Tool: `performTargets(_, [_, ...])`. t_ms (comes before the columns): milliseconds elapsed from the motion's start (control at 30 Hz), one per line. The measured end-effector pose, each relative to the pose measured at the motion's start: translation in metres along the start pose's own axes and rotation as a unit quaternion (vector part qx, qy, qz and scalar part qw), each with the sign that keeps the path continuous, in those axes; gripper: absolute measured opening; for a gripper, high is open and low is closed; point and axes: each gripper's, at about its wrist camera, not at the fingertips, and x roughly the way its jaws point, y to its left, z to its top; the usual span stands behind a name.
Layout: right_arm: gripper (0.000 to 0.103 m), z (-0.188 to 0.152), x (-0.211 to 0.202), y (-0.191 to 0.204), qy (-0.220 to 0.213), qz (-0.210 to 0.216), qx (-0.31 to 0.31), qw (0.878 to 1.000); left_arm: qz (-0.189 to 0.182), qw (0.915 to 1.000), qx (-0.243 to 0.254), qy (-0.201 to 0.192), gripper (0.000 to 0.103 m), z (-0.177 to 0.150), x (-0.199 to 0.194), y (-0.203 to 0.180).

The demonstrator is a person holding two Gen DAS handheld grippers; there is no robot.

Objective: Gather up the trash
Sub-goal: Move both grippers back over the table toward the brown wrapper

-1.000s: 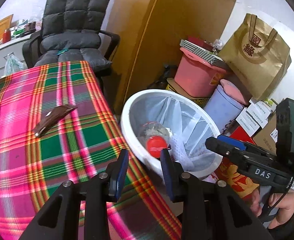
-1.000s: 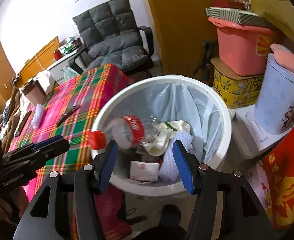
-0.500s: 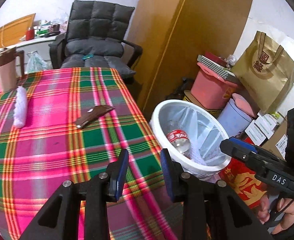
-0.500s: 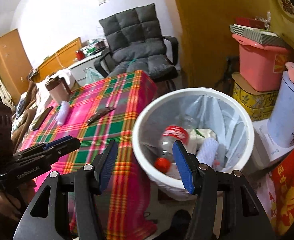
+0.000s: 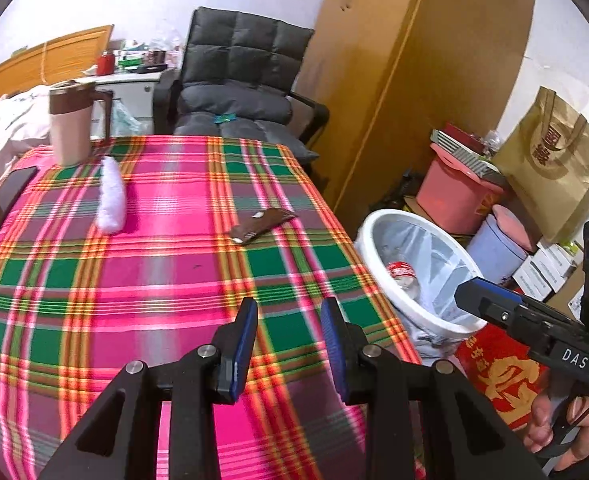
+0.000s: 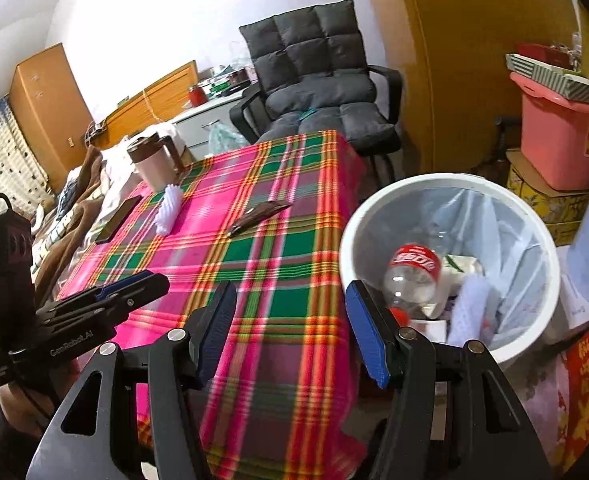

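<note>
Left gripper point(image 5: 289, 344) over near part of plaid tablecloth point(image 5: 142, 280), blue pads parted by a moderate gap, nothing between them. Ahead on cloth: brown wrapper point(image 5: 263, 224) lying flat toward right edge; white fuzzy bundle point(image 5: 111, 196) farther left; pink mug with brown lid point(image 5: 71, 121) upright at far left corner; dark phone point(image 5: 4, 200) flat at left edge. Off right side of table, white trash bin point(image 5: 378, 264) with pale liner, tilted toward camera; clear bottle with red label point(image 5: 402, 276) inside. Right gripper point(image 5: 490, 308) seen side-on beside bin, held by a hand point(image 5: 566, 424) at lower right; opening not readable from this angle. Behind bin: pink tub point(image 5: 454, 196), brown paper bag point(image 5: 554, 168), grey padded chair point(image 5: 238, 80) past far end of table. Right wrist view: right gripper point(image 6: 290, 330) spread wide and empty, left pad over tablecloth point(image 6: 254, 280), right pad in front of bin rim. Trash bin point(image 6: 358, 220) just beside table's right edge; bottle point(image 6: 412, 276) lying inside, red cap down toward near side, among white paper and wadded scraps. Wrapper point(image 6: 260, 214) on cloth, well apart from both grippers. Fuzzy bundle point(image 6: 168, 208), phone point(image 6: 119, 218) and mug point(image 6: 152, 164) toward far left. Left gripper point(image 6: 134, 292) side-on at lower left, above cloth edge.
</note>
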Motion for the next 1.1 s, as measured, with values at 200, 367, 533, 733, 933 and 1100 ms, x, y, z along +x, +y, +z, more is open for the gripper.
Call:
performTargets(200, [0.059, 0.004, 0.009, 0.017, 0.010, 0.013, -0.008, 1.000, 0.026, 0.9994, -0.018, -0.010, 0.033, 0.001, -0.011, 0.023])
performTargets(367, [0.059, 0.009, 0.018, 0.032, 0.018, 0.016, -0.025, 0.999, 0.043, 0.9985, -0.032, -0.012, 0.033, 0.004, -0.014, 0.039])
performTargets(533, [0.059, 0.019, 0.031, 0.045, 0.025, 0.012, -0.029, 0.999, 0.057, 0.9977, -0.033, -0.014, 0.033, 0.009, -0.015, 0.053])
performTargets(733, [0.059, 0.027, 0.047, 0.048, 0.033, 0.025, -0.001, 0.999, 0.079, 0.9963, -0.032, -0.017, 0.033, 0.020, -0.012, 0.070])
performTargets(933, [0.059, 0.032, 0.065, 0.053, 0.056, 0.035, 0.005, 0.998, 0.095, 0.9945, -0.039, -0.020, 0.033, 0.032, -0.009, 0.090])
performTargets(1100, [0.059, 0.035, 0.079, 0.057, 0.066, 0.019, -0.005, 0.998, 0.103, 0.9939, -0.036, -0.016, 0.033, 0.041, 0.000, 0.100])
